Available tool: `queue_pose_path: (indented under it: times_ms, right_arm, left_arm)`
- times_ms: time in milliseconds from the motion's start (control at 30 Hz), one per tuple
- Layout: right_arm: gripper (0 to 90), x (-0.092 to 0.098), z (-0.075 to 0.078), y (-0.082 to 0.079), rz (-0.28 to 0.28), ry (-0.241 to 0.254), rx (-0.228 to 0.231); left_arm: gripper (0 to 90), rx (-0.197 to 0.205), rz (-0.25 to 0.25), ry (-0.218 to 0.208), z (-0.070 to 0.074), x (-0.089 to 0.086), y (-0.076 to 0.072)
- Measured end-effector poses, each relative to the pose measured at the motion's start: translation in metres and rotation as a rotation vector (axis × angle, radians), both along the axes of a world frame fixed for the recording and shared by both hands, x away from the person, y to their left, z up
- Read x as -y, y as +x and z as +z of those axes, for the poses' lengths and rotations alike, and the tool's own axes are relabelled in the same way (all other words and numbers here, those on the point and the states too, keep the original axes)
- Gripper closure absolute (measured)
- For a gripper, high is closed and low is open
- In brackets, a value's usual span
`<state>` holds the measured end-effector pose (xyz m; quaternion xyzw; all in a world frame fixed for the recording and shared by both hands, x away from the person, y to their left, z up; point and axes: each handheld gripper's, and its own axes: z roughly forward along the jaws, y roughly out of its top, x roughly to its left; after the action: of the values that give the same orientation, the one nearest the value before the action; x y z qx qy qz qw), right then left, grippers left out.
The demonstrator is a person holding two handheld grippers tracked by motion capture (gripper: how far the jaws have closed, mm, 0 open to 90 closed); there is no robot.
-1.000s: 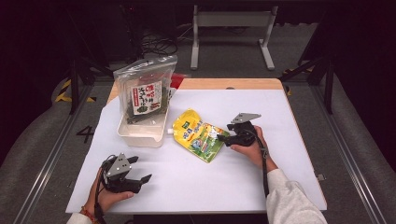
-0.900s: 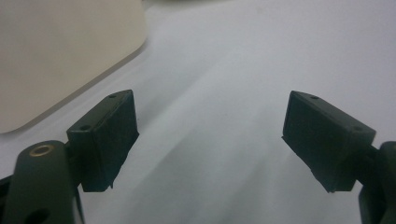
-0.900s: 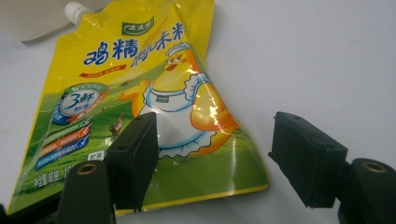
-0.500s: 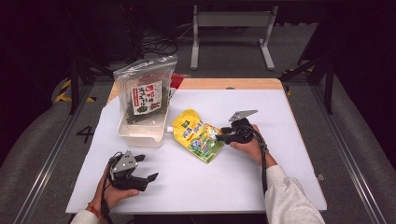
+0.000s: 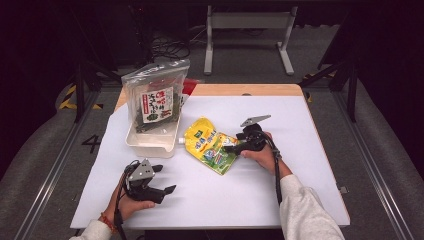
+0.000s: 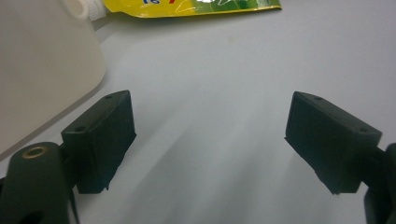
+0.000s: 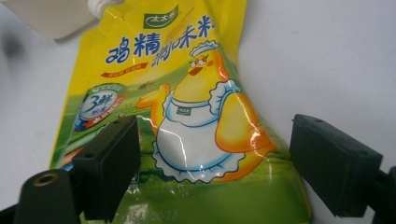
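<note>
Glossy yellow-green pouch, white spout

On the white surface, the right gripper has just opened its jaws over the yellow pouch, beside the white tray.

My left gripper is black, with a grey three-cornered plate on top. My right gripper is black too, and it has the same kind of grey plate. A thin black cable runs from it along my arm. Up close, the pads on my left gripper are chunky black blocks with little round screw holes, and a small brass ring sits in the black arm behind one of them. The pads on my right gripper look just the same. I wear a light grey sleeve on my right arm. On my left wrist there is a band, maybe red beads.
</note>
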<state>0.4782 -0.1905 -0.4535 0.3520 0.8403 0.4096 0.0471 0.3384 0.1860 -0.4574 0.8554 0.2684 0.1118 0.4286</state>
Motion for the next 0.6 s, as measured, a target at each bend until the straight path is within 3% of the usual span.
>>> queue_pose_path:
  times_ms: [167, 300, 467, 600]
  right_arm:
    - [22.6, -0.001, -0.001, 0.004, 0.052, 0.027, -0.029]
    - [29.2, -0.002, -0.001, 0.003, 0.078, 0.027, -0.043]
    - [45.4, 0.005, 0.002, -0.001, 0.122, 0.030, -0.076]
    - [49.8, 0.006, 0.000, -0.007, 0.159, 0.041, -0.082]
  left_arm:
    - [16.5, -0.024, -0.008, -0.026, 0.001, 0.006, 0.006]
    - [16.5, -0.044, -0.007, -0.028, -0.002, 0.011, 0.012]
    - [16.1, -0.089, 0.016, -0.023, -0.008, 0.018, 0.020]
    - [16.1, -0.099, 0.030, -0.019, -0.009, 0.024, 0.026]
